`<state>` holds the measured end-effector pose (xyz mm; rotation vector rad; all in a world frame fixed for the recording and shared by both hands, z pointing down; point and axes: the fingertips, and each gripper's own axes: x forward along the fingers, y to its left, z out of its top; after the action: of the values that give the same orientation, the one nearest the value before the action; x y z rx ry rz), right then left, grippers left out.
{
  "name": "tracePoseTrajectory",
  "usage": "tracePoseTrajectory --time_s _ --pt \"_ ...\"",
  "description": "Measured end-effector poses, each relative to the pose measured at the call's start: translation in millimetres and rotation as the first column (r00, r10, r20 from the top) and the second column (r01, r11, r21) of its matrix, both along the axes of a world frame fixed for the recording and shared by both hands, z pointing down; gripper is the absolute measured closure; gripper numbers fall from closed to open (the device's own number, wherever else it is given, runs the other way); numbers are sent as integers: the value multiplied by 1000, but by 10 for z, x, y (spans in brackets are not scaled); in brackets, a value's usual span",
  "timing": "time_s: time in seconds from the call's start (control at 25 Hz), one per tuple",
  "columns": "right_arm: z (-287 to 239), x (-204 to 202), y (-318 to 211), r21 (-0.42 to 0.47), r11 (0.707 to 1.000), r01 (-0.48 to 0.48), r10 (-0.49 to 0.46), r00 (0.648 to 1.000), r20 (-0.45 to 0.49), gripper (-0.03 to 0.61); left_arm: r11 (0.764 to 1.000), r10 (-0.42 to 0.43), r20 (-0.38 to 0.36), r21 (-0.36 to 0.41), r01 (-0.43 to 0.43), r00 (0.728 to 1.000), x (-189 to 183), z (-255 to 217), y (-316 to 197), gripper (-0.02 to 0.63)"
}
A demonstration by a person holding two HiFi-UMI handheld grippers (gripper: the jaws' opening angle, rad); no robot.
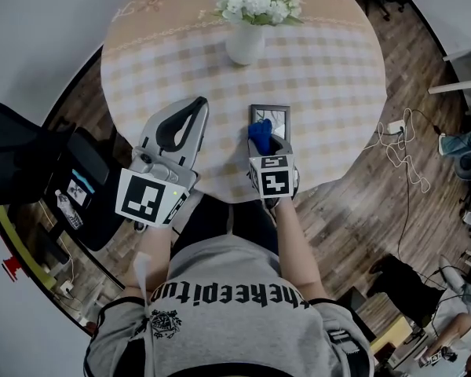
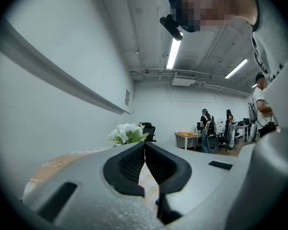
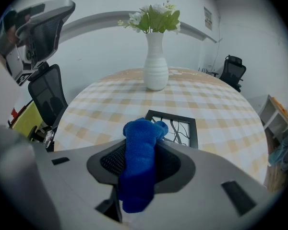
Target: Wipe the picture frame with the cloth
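Note:
A dark picture frame (image 1: 272, 118) (image 3: 176, 126) lies flat on the checked tablecloth near the table's front edge. My right gripper (image 1: 261, 134) (image 3: 141, 128) is shut on a blue cloth (image 1: 260, 135) (image 3: 138, 163), whose bunched end sits over the frame's near left corner. My left gripper (image 1: 195, 110) (image 2: 145, 150) is held to the frame's left above the table, tilted upward, jaws shut with nothing between them.
A white vase (image 1: 245, 42) (image 3: 155, 63) of white flowers (image 2: 127, 132) stands at the middle of the round table (image 1: 330, 77). A black office chair (image 1: 16, 155) is at the left. Cables (image 1: 400, 144) lie on the wood floor at the right. People stand far off in the room.

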<state>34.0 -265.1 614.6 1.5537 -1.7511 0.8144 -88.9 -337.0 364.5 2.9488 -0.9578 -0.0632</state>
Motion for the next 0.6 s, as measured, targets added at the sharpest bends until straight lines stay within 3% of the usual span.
tracePoseTrajectory --time_s 0.6 --pt "-13 9 175 12 1000 17 -17 1000 8 426 1000 19 6 10 -19 1000 128 -26 88 597"
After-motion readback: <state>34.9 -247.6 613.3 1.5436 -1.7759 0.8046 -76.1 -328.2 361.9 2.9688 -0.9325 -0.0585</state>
